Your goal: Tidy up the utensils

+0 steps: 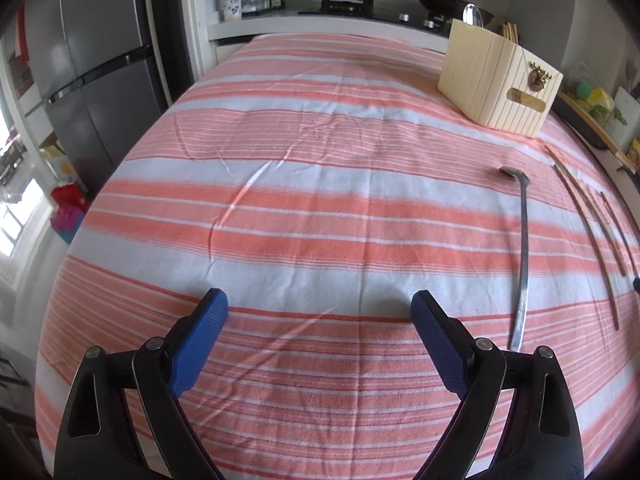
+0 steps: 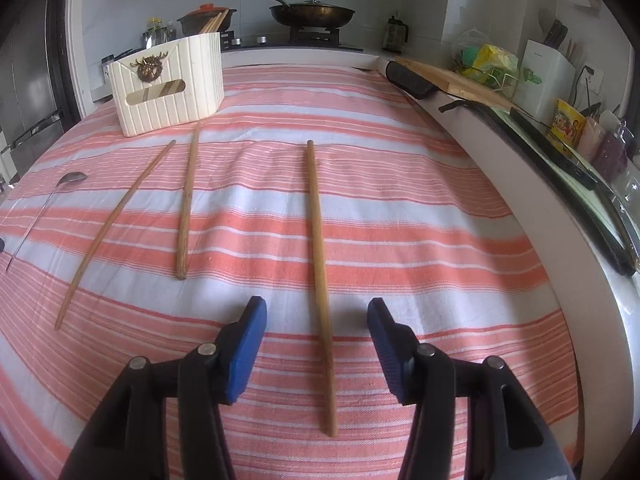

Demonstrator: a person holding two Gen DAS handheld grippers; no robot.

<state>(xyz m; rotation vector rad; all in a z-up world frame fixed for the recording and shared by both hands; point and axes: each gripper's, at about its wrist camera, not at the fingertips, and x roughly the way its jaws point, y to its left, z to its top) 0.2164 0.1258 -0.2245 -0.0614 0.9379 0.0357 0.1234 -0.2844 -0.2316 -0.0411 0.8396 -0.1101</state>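
A striped cloth covers the work surface, and a cream utensil holder stands at its far left, already containing a spoon and several chopsticks.

Right gripper: the jaws are parted, and nothing is pressed between the pads. One chopstick lies flat on the cloth directly between the two fingers, clear of both. Its long axis runs near to far, almost in line with the gripper's own pointing direction, so the jaws stand square across it. This is judged the governing relation for the coming move: a straight descent and closure would take the stick across its width, with no roll of the wrist needed.

Two further chopsticks lie to the left, one nearly parallel to the first, the other slanted. A loose spoon lies beyond them at the far left edge.

Left gripper: the jaws are spread wide over bare cloth, and nothing is held. The spoon is seen to its right, handle towards the near side; it is judged the left hand's nearest item. Towards the right edge of that view the chopsticks are blurred, and their count cannot be confirmed there.
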